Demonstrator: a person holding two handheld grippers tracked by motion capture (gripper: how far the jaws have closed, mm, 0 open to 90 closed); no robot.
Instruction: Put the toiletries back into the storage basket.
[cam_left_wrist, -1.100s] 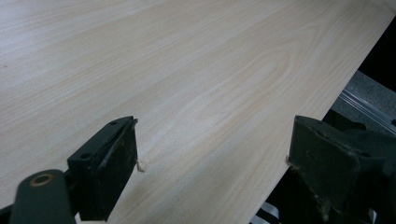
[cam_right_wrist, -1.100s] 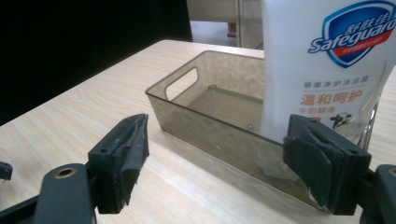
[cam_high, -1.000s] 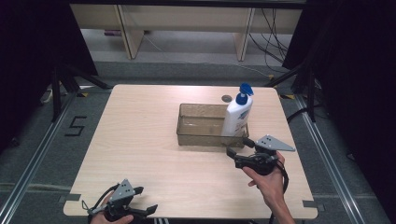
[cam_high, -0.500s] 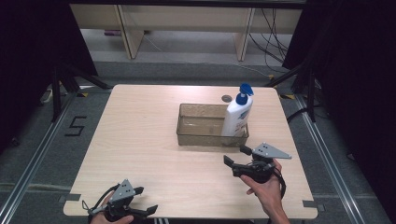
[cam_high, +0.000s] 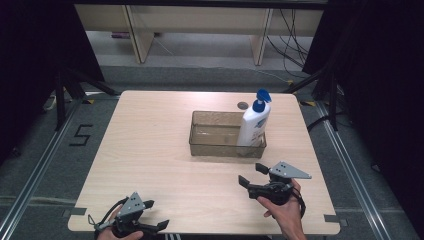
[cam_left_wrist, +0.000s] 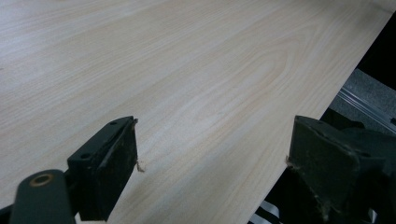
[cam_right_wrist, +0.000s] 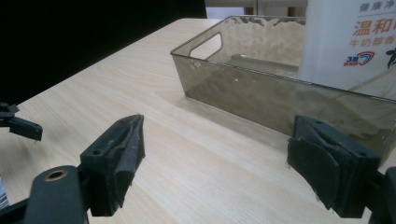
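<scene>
Right gripper (cam_high: 254, 174), spread wide, faces translucent smoky plastic bin (cam_high: 220, 147).

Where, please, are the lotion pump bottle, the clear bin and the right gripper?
lotion pump bottle (cam_high: 252, 127), high view, on its white body.
clear bin (cam_high: 215, 148), high view, on its near wall.
right gripper (cam_high: 252, 175), high view, between its fingertips.

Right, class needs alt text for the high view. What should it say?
A white pump bottle stands upright in a clear bin on a wooden table. Nearer the camera, a person holds the right tool and left tool, both open and empty.
</scene>
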